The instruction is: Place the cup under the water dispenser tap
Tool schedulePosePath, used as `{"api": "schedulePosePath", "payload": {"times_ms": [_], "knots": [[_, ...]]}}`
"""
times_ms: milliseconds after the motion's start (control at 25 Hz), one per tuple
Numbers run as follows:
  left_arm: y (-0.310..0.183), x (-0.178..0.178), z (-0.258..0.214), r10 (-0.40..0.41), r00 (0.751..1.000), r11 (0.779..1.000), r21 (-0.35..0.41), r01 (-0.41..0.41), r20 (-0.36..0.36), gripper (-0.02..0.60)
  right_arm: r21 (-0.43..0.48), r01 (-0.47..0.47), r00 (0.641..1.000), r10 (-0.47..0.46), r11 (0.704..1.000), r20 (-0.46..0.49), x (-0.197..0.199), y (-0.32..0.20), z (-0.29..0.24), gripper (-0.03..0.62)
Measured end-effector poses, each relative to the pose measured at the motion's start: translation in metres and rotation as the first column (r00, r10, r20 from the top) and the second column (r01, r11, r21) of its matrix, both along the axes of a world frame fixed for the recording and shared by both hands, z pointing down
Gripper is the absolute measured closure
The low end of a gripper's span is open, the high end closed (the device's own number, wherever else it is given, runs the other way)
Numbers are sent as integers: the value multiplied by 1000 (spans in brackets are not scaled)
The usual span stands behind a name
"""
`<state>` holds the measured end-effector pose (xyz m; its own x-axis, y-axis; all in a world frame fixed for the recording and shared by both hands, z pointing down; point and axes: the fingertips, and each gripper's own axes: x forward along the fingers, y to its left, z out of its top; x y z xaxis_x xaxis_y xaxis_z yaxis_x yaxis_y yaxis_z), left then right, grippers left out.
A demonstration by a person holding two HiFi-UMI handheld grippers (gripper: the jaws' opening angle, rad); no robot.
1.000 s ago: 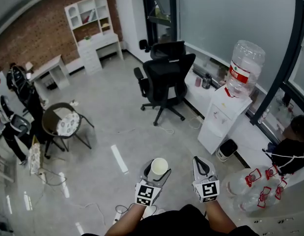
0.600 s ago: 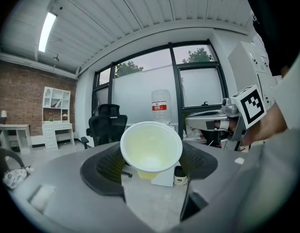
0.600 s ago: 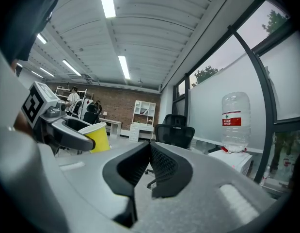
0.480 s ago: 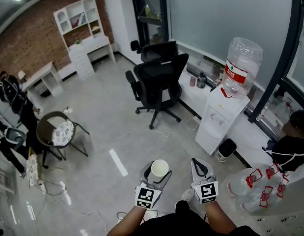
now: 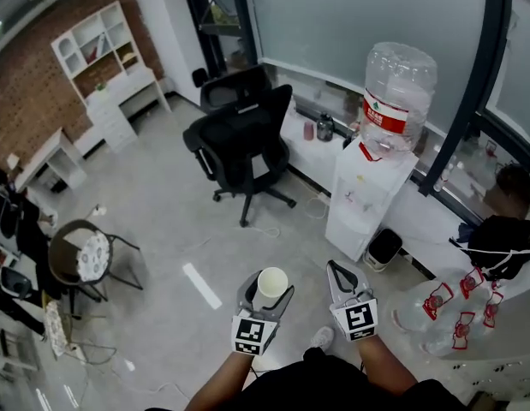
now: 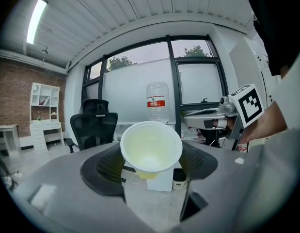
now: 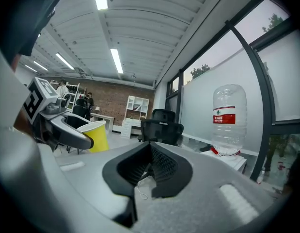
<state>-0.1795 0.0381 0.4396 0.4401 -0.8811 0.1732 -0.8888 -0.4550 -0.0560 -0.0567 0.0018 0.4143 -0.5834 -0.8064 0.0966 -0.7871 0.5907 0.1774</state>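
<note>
A paper cup (image 5: 271, 284), yellow outside with a white rim, stands upright between the jaws of my left gripper (image 5: 267, 293), which is shut on it. In the left gripper view the cup (image 6: 150, 147) shows its pale empty inside. Ahead and to the right stands the white water dispenser (image 5: 361, 197) with a clear bottle (image 5: 398, 86) on top, still some way off. My right gripper (image 5: 340, 274) hangs beside the left, jaws shut, holding nothing. From the right gripper view the cup (image 7: 97, 136) shows at the left and the bottle (image 7: 229, 118) at the right.
A black office chair (image 5: 241, 139) stands left of the dispenser. A small black bin (image 5: 384, 247) sits at the dispenser's foot. Several empty water bottles (image 5: 444, 317) lie at the right near a seated person (image 5: 503, 234). A round chair (image 5: 80, 259) is at the left.
Both grippers, the left one still holding the cup, have been carried forward across the floor. The dispenser and office chair now stand nearer and more central in the head view.
</note>
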Motion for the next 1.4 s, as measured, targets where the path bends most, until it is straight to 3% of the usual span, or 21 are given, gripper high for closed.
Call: {"api": "schedulePosePath", "payload": {"times_ms": [240,480,680,840,960,1120,1400], "knots": [[-45,39,12,67,998,997,-35,-66,8,219,-57,-68,997,70,996,34,43,-43,8,591],[-90,77,10,136,990,990,-42,-135,26,222,-58,-77,993,82,995,80,77,-74,13,591],[-120,98,14,161,987,984,-76,-161,-9,221,-105,-155,986,160,982,41,103,-93,29,591],[-145,114,18,216,976,973,-83,-215,12,221,-136,-202,978,208,970,33,117,-107,36,591],[-166,127,24,274,962,957,-101,-270,21,222,-159,-246,964,259,956,65,123,-119,36,591],[-196,143,30,361,932,927,-115,-356,19,222,-139,-311,949,315,940,9,132,-140,38,591],[-234,157,37,520,854,847,-136,-514,5,219,-151,-445,894,448,882,-22,132,-160,42,591]]}}
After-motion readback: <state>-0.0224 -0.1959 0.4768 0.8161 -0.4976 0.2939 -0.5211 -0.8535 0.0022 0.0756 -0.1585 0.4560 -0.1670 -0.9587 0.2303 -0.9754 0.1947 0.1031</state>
